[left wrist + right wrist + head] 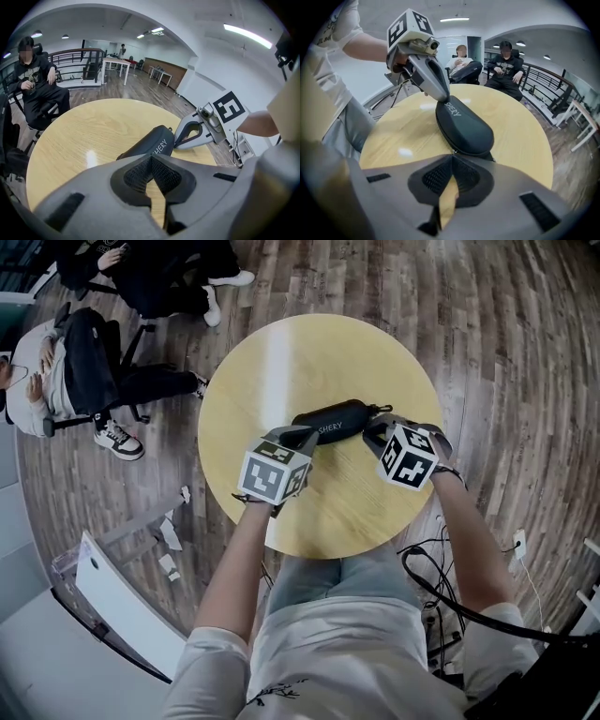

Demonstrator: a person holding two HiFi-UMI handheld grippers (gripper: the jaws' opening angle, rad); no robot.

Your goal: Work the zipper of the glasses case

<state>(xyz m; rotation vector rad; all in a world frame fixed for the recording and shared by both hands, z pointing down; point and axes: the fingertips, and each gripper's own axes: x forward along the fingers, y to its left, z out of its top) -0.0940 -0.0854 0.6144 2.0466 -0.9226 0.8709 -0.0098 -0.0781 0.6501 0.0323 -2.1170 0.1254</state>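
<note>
As the head view looked down, a black case (330, 421) lay on a round yellow bench (281, 352) over a plank floor (506, 352), with the left claw (309, 435) and right claw (373, 432) at its ends.

The left gripper view showed the left claw closed tip to tip against the case, which was lettered "SHERY", with railings (75, 58) beyond.

The right gripper view showed the right claw pinched on the pull (454, 151), and two people (505, 65) sat behind.

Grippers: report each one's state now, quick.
Left gripper: closed, pinching the end of the glasses case.
Right gripper: closed on the zipper pull.
</note>
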